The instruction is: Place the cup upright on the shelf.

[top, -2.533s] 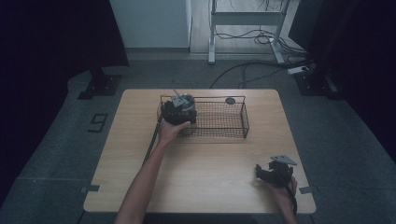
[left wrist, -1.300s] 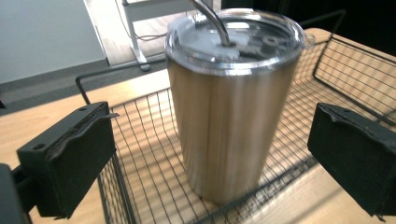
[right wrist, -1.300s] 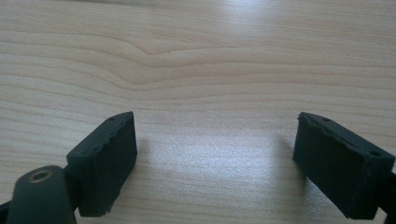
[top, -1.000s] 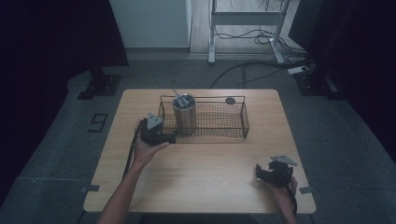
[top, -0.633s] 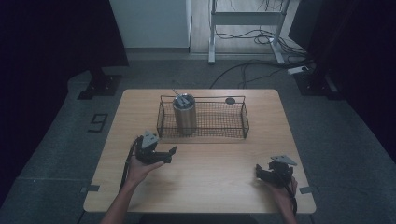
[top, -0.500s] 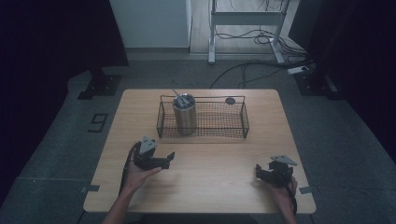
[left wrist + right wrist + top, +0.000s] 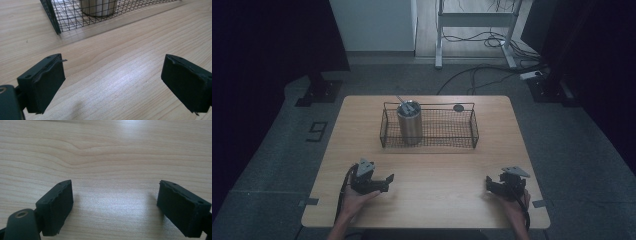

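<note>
Left gripper (image 7: 379, 181) sits low at the desk's (image 7: 432, 170) near-left edge, fingers (image 7: 42, 85) spread wide with bare wood between them. Further back, a steel cup (image 7: 409, 122) stands upright in the left end of the wire basket (image 7: 462, 137), a small dark disc (image 7: 458, 107) just behind. Right gripper (image 7: 497, 185) rests near-right, fingers (image 7: 56, 206) spread, holding nothing.
</note>
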